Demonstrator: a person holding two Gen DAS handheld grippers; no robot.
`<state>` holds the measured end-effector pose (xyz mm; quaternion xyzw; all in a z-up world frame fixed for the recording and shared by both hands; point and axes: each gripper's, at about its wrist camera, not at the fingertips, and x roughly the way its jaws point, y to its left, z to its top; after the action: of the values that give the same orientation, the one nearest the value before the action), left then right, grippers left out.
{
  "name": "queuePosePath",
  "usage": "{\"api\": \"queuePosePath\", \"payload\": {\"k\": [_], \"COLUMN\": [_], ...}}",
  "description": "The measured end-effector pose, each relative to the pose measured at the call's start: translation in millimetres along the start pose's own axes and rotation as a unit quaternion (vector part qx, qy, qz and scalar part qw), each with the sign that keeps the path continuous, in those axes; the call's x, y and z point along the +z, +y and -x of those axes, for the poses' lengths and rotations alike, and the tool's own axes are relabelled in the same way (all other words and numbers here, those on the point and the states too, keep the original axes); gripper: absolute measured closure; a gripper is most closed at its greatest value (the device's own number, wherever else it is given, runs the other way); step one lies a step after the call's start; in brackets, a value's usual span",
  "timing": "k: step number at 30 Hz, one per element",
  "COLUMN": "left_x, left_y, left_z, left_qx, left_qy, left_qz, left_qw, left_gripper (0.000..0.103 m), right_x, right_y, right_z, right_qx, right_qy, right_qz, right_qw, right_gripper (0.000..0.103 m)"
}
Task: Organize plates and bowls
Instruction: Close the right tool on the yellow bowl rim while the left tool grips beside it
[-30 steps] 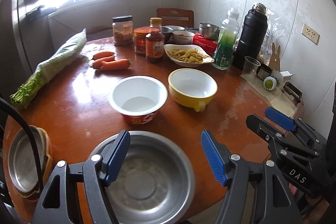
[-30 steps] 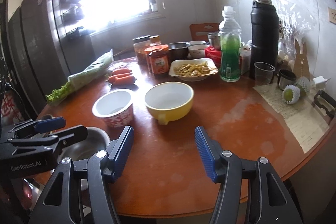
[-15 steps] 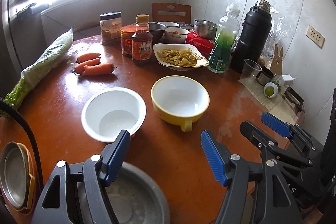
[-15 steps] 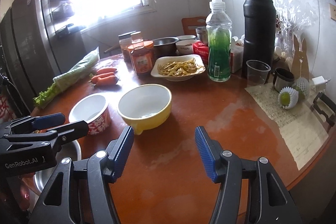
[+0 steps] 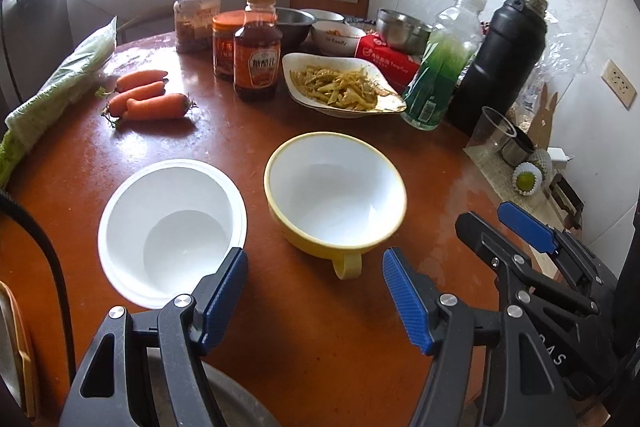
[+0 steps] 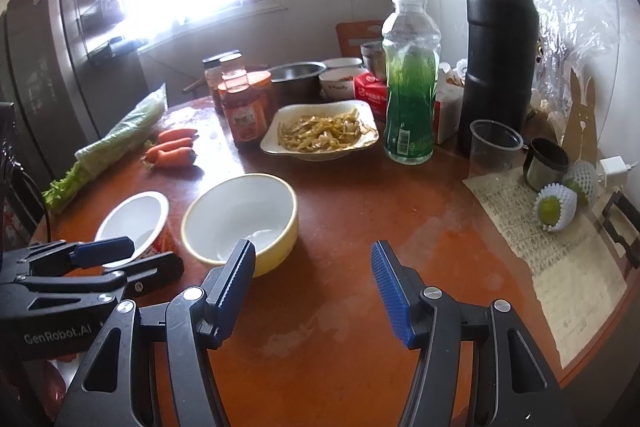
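A yellow bowl with a white inside and a small handle stands mid-table beside a white paper bowl with a red printed wall. My left gripper hovers open just short of both, nothing between its fingers. A steel bowl lies under it at the near edge. My right gripper is open too, over bare table right of the yellow bowl. The paper bowl sits behind the left gripper in the right wrist view. A plate of food lies further back.
Jars and a sauce bottle, three carrots, bagged greens, a green drink bottle, a black flask, a plastic cup, more bowls and a paper sheet with netted fruit crowd the round table. Stacked plates sit at left.
Both grippers have moved forward over the table toward the two bowls. The steel bowl has slipped under the left gripper to the frame's bottom edge. Neither gripper's opening has changed.
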<state>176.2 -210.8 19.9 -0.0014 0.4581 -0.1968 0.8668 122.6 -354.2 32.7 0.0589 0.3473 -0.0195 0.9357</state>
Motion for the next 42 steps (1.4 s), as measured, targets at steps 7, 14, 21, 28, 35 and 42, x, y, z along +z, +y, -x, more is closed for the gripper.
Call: {"api": "queuePosePath", "payload": {"k": [7, 14, 21, 28, 35, 42], "left_x": [13, 26, 25, 19, 13, 8], "left_y": [5, 12, 16, 9, 5, -1], "left_z": [-14, -22, -13, -14, -14, -18], "left_qx": [-0.002, -0.015, -0.042, -0.045, -0.043, -0.017], "left_qy": [0.008, 0.009, 0.015, 0.024, 0.027, 0.025], "left_qz": [0.007, 0.019, 0.024, 0.011, 0.004, -0.008], "left_qw": [0.9999, 0.9997, 0.9987, 0.9986, 0.9987, 0.9995], "left_gripper": [0.033, 0.033, 0.033, 0.034, 0.034, 0.034], "right_x": [9, 18, 24, 23, 9, -5], "right_y": [-5, -1, 5, 20, 20, 18], "right_z": [-27, -54, -84, -102, -94, -70], "right_qx": [0.000, 0.011, 0.016, 0.031, 0.028, 0.032], "right_qy": [0.023, 0.043, 0.068, 0.083, 0.094, 0.094], "right_qz": [0.003, 0.017, 0.032, 0.059, 0.085, 0.092], "right_qw": [1.000, 0.999, 0.997, 0.994, 0.992, 0.991], "right_gripper": [0.041, 0.042, 0.054, 0.076, 0.083, 0.083]}}
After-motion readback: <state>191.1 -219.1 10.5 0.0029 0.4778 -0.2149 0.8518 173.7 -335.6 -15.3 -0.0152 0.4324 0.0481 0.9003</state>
